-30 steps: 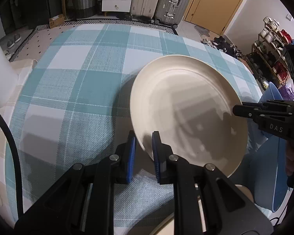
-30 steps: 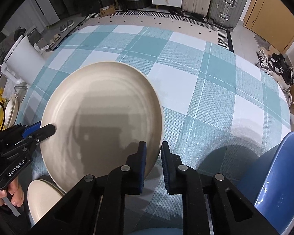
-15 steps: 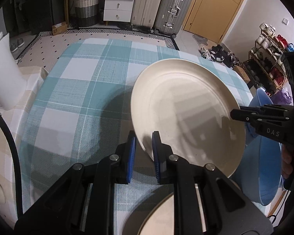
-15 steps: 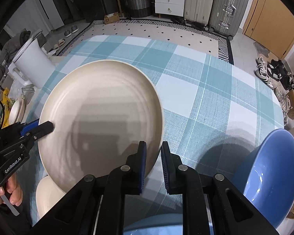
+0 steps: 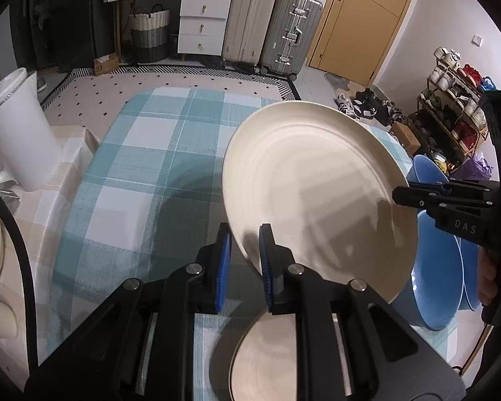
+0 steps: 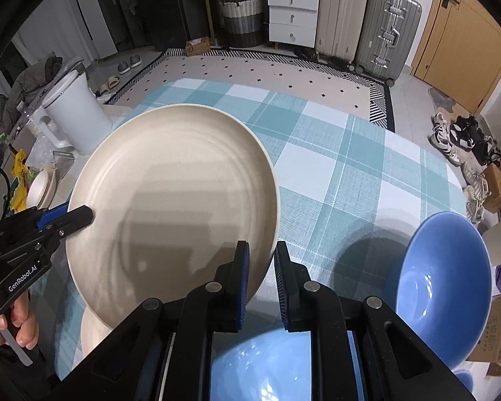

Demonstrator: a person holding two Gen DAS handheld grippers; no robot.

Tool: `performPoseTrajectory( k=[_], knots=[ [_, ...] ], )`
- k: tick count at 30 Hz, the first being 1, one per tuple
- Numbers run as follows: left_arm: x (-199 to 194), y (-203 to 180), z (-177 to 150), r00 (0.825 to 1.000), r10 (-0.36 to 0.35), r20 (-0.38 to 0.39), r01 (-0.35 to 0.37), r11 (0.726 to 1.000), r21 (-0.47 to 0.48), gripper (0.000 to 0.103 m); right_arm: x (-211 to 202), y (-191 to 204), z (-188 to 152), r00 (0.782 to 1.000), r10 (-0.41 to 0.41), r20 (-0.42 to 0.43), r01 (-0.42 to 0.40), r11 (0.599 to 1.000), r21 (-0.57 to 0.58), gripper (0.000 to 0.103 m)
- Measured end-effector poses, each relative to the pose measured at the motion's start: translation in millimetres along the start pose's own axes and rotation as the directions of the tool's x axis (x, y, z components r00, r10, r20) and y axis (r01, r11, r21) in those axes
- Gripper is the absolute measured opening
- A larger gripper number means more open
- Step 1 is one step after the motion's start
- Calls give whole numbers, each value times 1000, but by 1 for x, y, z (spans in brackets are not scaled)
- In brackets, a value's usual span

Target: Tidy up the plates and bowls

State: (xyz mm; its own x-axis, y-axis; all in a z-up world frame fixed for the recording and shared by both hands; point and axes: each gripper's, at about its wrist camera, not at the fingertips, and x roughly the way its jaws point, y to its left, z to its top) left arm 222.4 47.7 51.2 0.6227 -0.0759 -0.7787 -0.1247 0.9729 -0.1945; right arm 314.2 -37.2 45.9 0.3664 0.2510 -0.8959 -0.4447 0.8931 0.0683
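A large cream plate [image 5: 317, 193] [image 6: 173, 200] hangs in the air above the checked table, held at two edges. My left gripper [image 5: 245, 254] is shut on its near left rim. My right gripper [image 6: 262, 267] is shut on its opposite rim and shows at the right of the left wrist view [image 5: 417, 197]. The left gripper shows at the left of the right wrist view [image 6: 66, 214]. Another cream plate [image 5: 267, 357] lies on the table below. A blue bowl [image 6: 444, 287] [image 5: 431, 267] sits at the table's right, and a second blue bowl [image 6: 274, 367] lies under my right gripper.
The teal checked tablecloth [image 5: 143, 173] covers the table. A white bucket [image 5: 13, 127] stands on a side surface at the left, with cream dishes [image 6: 41, 187] near it. Suitcases [image 5: 274, 26], drawers and a shoe rack [image 5: 451, 110] stand beyond the table.
Both grippers have lifted the plate higher off the table. The lower cream plate and the blue bowls have come into view beneath it.
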Motion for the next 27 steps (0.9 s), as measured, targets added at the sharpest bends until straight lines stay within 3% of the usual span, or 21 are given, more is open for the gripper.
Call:
performPoseTrajectory(
  k=[27],
  knots=[
    [-80,-22,-48,997,16,70,-19,999,44,14,-64,27,-54,995,4,103,-3,1000,-4,16]
  ],
)
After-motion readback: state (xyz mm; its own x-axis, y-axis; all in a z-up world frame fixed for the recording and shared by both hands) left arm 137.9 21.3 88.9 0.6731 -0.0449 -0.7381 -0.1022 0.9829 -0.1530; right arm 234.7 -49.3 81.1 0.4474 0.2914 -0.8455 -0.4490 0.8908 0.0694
